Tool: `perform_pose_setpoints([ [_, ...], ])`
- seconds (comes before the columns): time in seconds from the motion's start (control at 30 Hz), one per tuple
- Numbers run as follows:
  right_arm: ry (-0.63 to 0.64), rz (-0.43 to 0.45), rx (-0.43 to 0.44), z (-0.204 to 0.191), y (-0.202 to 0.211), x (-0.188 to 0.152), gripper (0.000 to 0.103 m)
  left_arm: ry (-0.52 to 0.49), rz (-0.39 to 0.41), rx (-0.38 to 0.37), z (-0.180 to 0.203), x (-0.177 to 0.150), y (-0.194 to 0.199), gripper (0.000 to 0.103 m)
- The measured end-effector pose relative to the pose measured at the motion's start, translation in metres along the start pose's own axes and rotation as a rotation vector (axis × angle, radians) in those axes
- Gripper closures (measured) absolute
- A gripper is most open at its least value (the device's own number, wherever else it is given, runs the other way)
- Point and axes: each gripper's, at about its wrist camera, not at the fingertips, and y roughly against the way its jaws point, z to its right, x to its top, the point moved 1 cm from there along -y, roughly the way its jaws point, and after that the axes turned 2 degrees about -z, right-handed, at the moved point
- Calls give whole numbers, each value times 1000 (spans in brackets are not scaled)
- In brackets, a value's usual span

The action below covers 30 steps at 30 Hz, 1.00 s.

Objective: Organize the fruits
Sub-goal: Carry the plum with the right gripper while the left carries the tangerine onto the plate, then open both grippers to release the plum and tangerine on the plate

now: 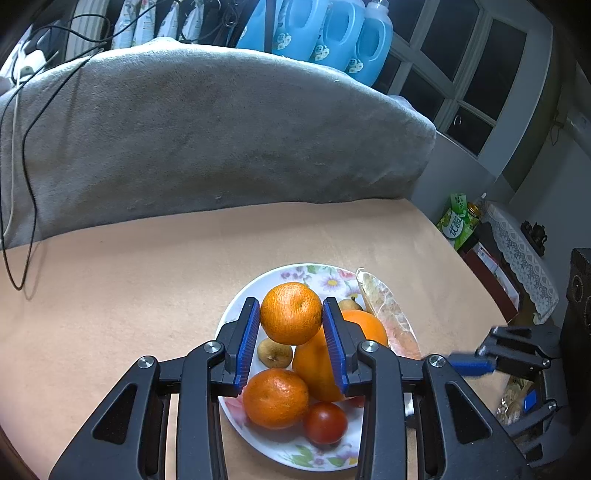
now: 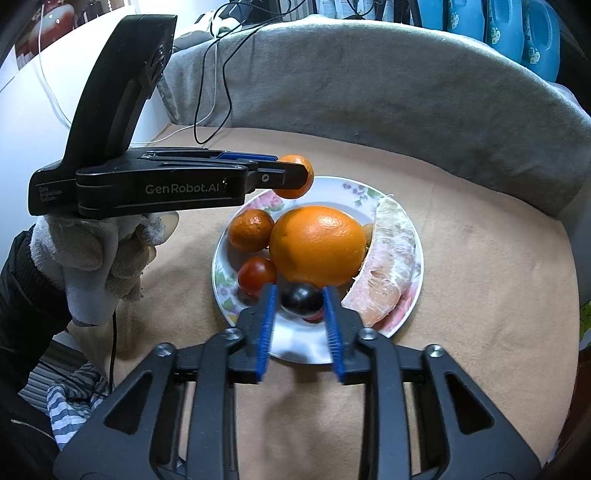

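Observation:
My left gripper (image 1: 291,314) is shut on a mandarin (image 1: 291,312) and holds it above the floral plate (image 1: 295,452). The held mandarin also shows in the right wrist view (image 2: 295,181), above the plate's far left rim (image 2: 218,258). On the plate lie a large orange (image 2: 317,245), a second mandarin (image 2: 250,229), a red tomato (image 2: 256,273), a dark plum (image 2: 301,297) and a peeled pomelo wedge (image 2: 388,266). My right gripper (image 2: 300,299) is open, its jaws on either side of the plum.
A small brown fruit (image 1: 274,352) lies on the plate under the held mandarin. A grey blanket (image 1: 207,133) lies across the back of the tan table (image 1: 110,295). Black cables (image 1: 26,206) hang at the left. Blue detergent bottles (image 1: 343,33) stand behind.

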Motion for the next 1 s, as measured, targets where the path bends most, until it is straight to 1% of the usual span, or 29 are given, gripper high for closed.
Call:
perform_pose_setpoints([
  [0.03, 1, 8, -3, 0, 1, 0, 53, -1, 1, -1, 0, 0, 0, 69],
  [0.07, 4, 17, -5, -1, 3, 0, 52, -1, 2, -2, 0, 1, 1, 69],
  [0.13, 10, 21, -5, -2, 5, 1, 52, -1, 5, -2, 1, 1, 2, 67],
  [0.17, 12, 24, -6, -3, 5, 1, 52, -1, 6, -2, 1, 1, 2, 60],
  [0.47, 18, 33, -22, -5, 8, 0, 52, -13, 16, 3, 7, 1, 6, 59],
  [0.5, 19, 35, -26, -6, 9, -1, 52, -14, 16, 4, 8, 1, 6, 55],
  [0.57, 21, 39, -31, -7, 10, -1, 50, -14, 19, 6, 8, 0, 7, 50],
  [0.63, 21, 46, -38, -8, 12, -1, 40, -16, 21, 10, 9, 0, 8, 49],
  [0.67, 21, 51, -42, -8, 13, -1, 38, -17, 22, 13, 10, -1, 8, 48],
  [0.7, 22, 56, -48, -7, 14, -1, 35, -17, 23, 15, 10, -1, 9, 44],
  [0.77, 23, 64, -59, -7, 17, 0, 33, -15, 27, 17, 10, -1, 10, 42],
  [0.87, 23, 73, -68, -7, 20, 0, 26, -20, 28, 23, 11, -2, 12, 40],
  [0.9, 24, 75, -70, -7, 21, 0, 24, -21, 28, 27, 11, -3, 13, 37],
  [1.0, 27, 81, -85, -8, 22, 1, 22, -17, 31, 39, 10, -4, 15, 35],
])
